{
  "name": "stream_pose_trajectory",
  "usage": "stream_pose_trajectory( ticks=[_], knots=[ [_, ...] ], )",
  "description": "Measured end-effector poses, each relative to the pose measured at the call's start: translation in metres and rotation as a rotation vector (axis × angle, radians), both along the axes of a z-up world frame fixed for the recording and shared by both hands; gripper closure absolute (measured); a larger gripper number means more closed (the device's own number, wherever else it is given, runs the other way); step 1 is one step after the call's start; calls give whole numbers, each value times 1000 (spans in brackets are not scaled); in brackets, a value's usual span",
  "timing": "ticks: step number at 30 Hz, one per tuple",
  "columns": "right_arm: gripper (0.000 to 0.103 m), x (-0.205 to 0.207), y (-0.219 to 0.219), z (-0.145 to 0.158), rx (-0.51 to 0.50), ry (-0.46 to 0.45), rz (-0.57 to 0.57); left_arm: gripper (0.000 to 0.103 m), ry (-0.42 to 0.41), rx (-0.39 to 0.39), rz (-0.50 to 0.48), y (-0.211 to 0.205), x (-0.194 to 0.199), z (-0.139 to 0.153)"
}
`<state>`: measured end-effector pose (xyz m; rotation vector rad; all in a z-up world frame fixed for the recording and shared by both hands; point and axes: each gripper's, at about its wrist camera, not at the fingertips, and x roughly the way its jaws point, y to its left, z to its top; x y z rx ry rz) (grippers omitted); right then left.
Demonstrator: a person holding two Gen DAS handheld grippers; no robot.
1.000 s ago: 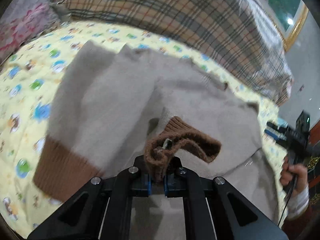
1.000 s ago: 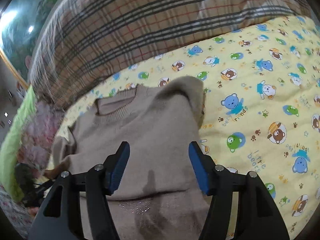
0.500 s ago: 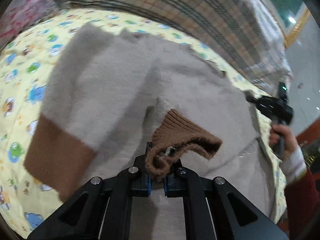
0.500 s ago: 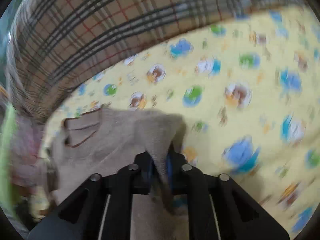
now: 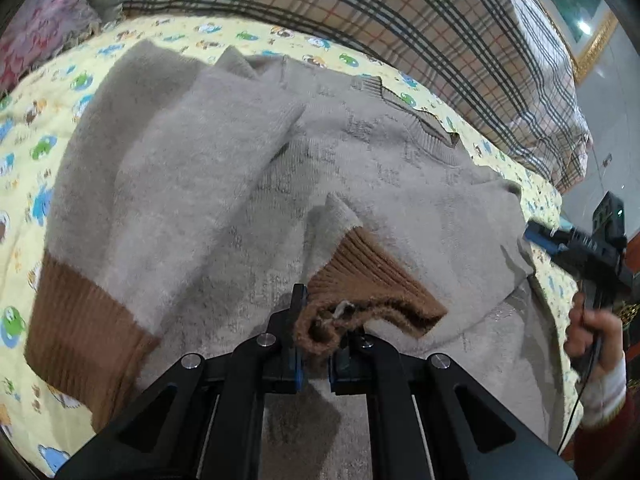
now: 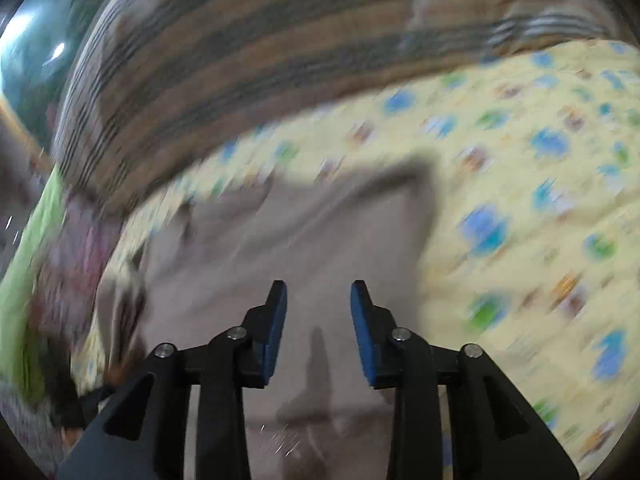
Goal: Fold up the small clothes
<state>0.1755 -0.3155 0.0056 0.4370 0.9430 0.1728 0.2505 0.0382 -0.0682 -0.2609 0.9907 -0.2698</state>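
Left gripper [image 5: 314,340]: jaws pinched on the brown ribbed knit cuff [image 5: 368,292] of one sleeve, cuff bunched between the pads and held over the chest of the beige fuzzy knit sweater [image 5: 248,184]. Right gripper [image 6: 319,320]: jaws part-open, nothing between them, hovering over the sweater's right side; that view is motion-blurred. In the left view it sits at the sweater's right edge, the person's hand [image 5: 588,332] on its handle.

Sweater lies front-up on the yellow cartoon-bear bedsheet [image 5: 36,152], neckline toward the plaid quilt [image 5: 400,24]. The other sleeve is folded across the sweater's left half, its brown cuff near the hem.

Progress guess: early-mid. One sleeve in, second being laid across, not released. Body fold left.
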Motion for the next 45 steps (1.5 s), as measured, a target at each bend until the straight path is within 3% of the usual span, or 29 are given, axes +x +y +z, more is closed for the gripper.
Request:
stream_pose_trajectory(
  ticks=[3,4,6,9,10,12,19,24,29,35,38,41,43,44,45],
  knots=[
    [69,-1,-2,-26,-105,107,-56,90,2,15,19,10,1,2],
    [71,-5,-12,-30,-120,115,-91,89,1,23,28,16,0,3],
    [72,-16,-27,-28,-55,99,-145,87,6,47,49,26,-3,4],
    [68,-29,-17,-13,-140,95,-177,87,7,28,73,40,-9,8],
    [66,-35,-10,-7,-139,80,-170,87,4,30,72,43,-13,10],
    [53,-44,6,-1,-119,58,-129,89,-8,52,74,49,-23,15],
    [44,-85,67,5,-42,0,-22,87,-43,52,99,82,-69,39],
    [41,-113,95,4,45,-9,9,60,-54,63,147,110,-91,46],
    [40,-128,118,-3,75,9,23,51,-21,27,216,136,-91,39],
    [40,-139,133,-8,96,29,33,34,27,63,215,144,-60,20],
    [40,-140,138,-12,107,47,30,34,68,32,186,147,-37,7],
    [40,-140,141,-15,116,56,28,37,51,25,156,144,-20,5],
    [40,-141,141,-15,127,60,23,63,37,33,130,139,-11,6],
    [40,-141,142,-14,127,60,20,93,44,11,114,137,-5,5],
    [40,-141,142,-13,123,58,19,94,59,-11,103,135,-2,4]
  ],
)
